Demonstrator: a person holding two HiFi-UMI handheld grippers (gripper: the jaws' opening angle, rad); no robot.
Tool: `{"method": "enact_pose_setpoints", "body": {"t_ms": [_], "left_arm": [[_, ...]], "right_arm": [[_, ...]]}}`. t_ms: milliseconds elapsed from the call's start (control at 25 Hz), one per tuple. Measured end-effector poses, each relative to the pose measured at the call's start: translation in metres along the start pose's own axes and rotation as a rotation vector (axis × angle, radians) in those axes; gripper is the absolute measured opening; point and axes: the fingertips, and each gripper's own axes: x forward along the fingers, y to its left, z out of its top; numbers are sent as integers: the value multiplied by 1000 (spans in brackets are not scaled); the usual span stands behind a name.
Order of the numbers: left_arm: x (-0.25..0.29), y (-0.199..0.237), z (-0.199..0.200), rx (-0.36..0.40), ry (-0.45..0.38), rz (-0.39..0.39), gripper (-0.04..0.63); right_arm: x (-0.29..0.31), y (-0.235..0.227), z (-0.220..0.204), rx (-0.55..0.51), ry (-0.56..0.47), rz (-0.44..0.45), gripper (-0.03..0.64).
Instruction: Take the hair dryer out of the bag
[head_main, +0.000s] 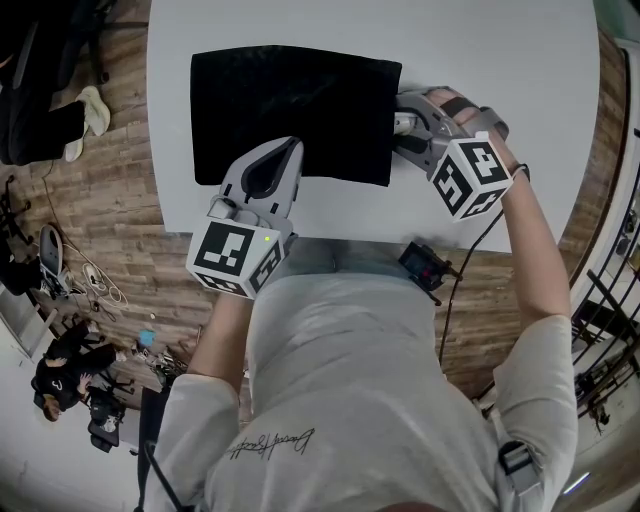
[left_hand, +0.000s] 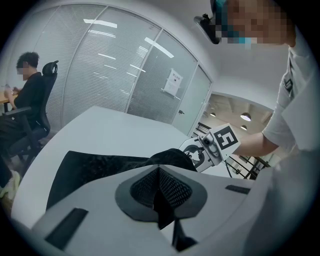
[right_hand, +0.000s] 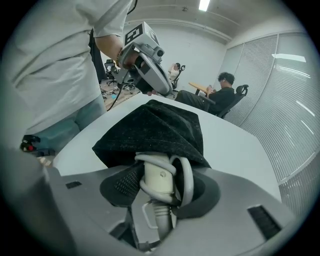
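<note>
A flat black bag (head_main: 290, 100) lies on the white table (head_main: 500, 60), its mouth facing right. My left gripper (head_main: 292, 148) comes in over the bag's near edge and is shut on a fold of the black fabric (left_hand: 159, 180). At the mouth, my right gripper (head_main: 402, 125) is shut on the white hair dryer (right_hand: 159, 182), on its handle with the cord coiled round it. The dryer's upper part is hidden under the raised bag (right_hand: 155, 127). In the left gripper view the bag (left_hand: 95, 167) stretches away, with the right gripper (left_hand: 212, 147) behind its hump.
The table's near edge runs just in front of the person's body. A small black device (head_main: 425, 265) hangs at the person's waist. Wood floor with bags and cables lies to the left. Seated people (right_hand: 222, 92) and glass partitions stand beyond the table.
</note>
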Motion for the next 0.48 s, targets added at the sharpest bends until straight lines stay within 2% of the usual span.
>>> {"method": "enact_pose_setpoints", "body": {"t_ms": [480], "left_arm": [[7,-7,4,13,1,-16,12]], "right_arm": [[-14,5,-18,41,5,-21,213]]}}
